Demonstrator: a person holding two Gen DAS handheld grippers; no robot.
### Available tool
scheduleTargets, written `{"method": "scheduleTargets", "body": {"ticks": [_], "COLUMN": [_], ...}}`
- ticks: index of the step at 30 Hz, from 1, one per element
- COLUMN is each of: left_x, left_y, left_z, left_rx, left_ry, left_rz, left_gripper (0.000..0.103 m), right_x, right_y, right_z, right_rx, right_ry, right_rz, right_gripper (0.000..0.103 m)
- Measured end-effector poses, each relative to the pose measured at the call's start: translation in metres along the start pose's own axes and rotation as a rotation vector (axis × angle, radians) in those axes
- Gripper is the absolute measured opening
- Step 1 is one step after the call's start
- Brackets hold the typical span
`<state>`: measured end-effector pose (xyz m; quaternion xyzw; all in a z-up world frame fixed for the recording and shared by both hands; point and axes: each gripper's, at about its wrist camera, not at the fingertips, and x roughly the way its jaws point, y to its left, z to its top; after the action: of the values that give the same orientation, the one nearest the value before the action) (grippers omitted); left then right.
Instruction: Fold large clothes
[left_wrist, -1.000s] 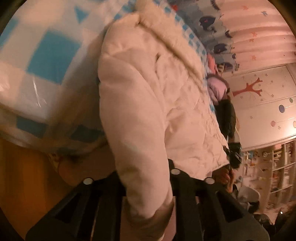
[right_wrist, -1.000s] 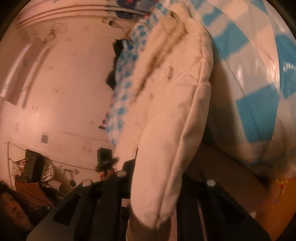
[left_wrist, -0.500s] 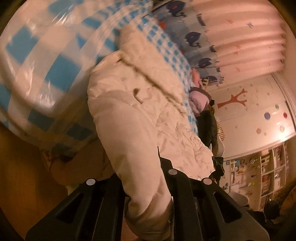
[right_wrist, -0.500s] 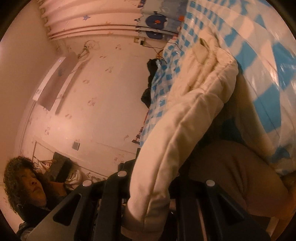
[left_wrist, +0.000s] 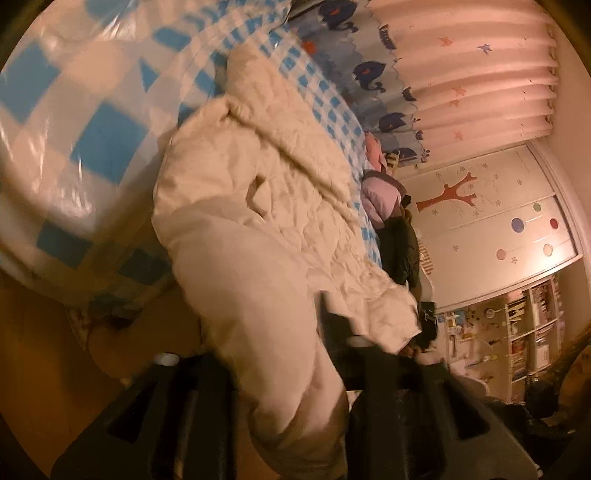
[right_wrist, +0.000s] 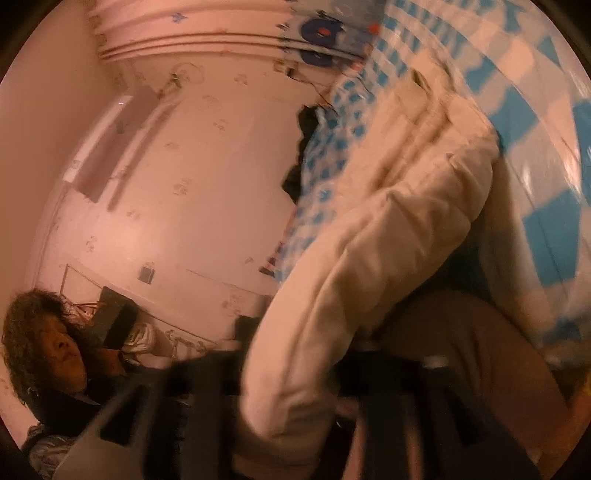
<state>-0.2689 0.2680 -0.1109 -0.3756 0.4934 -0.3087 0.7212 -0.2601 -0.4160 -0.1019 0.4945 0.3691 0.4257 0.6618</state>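
Observation:
A cream padded jacket (left_wrist: 258, 206) lies on a bed with a blue-and-white checked cover (left_wrist: 92, 122). My left gripper (left_wrist: 280, 376) is shut on one sleeve of the jacket, which runs down between the fingers and hangs off the bed edge. My right gripper (right_wrist: 295, 380) is shut on the other sleeve of the jacket (right_wrist: 388, 240), which also runs from the bed into the jaws. Both views are blurred by motion.
A pink and a dark garment (left_wrist: 391, 221) lie further along the bed. A curtain (left_wrist: 461, 74), a decorated wardrobe (left_wrist: 498, 221) and shelves (left_wrist: 517, 332) stand beyond. A person (right_wrist: 48, 354) shows low left in the right wrist view. Wooden floor (left_wrist: 37, 369) lies below.
Both grippers have lifted and tilted with the sleeves still held; more of the room and bed shows, and the jacket's body has spread into view.

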Motion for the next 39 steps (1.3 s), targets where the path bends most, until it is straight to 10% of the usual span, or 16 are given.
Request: {"method": "scheduleTargets", "body": {"ticks": [1, 13, 21, 28, 34, 39], "left_x": [0.0, 0.017, 0.028, 0.028, 0.022, 0.018], "left_y": [0.006, 0.061, 0.02, 0.002, 0.012, 0.011], "left_z": [-0.003, -0.022, -0.022, -0.026, -0.032, -0.033], "left_rx": [-0.008, -0.134, 0.024, 0.113, 0.106, 0.105], "left_ry": [0.017, 0.041, 0.025, 0.007, 0.013, -0.008], "left_rz": [0.008, 0.06, 0.381, 0.485, 0.411, 0.331], "left_gripper": [0.071, 0.076, 0.076, 0.076, 0.033, 0.023], "right_x": [-0.001, -0.033, -0.017, -0.004, 0.0, -0.001], "right_y": [-0.007, -0.056, -0.058, -0.044, -0.032, -0.028], "right_z": [-0.003, -0.021, -0.024, -0.019, -0.02, -0.023], "right_rx": [0.029, 0.166, 0.158, 0.122, 0.074, 0.051], "right_ry": [0.013, 0.011, 0.07, 0.095, 0.09, 0.095], "right_rz": [-0.019, -0.115, -0.147, -0.189, -0.227, -0.247], "right_gripper": [0.083, 0.084, 0.084, 0.084, 0.064, 0.047]}}
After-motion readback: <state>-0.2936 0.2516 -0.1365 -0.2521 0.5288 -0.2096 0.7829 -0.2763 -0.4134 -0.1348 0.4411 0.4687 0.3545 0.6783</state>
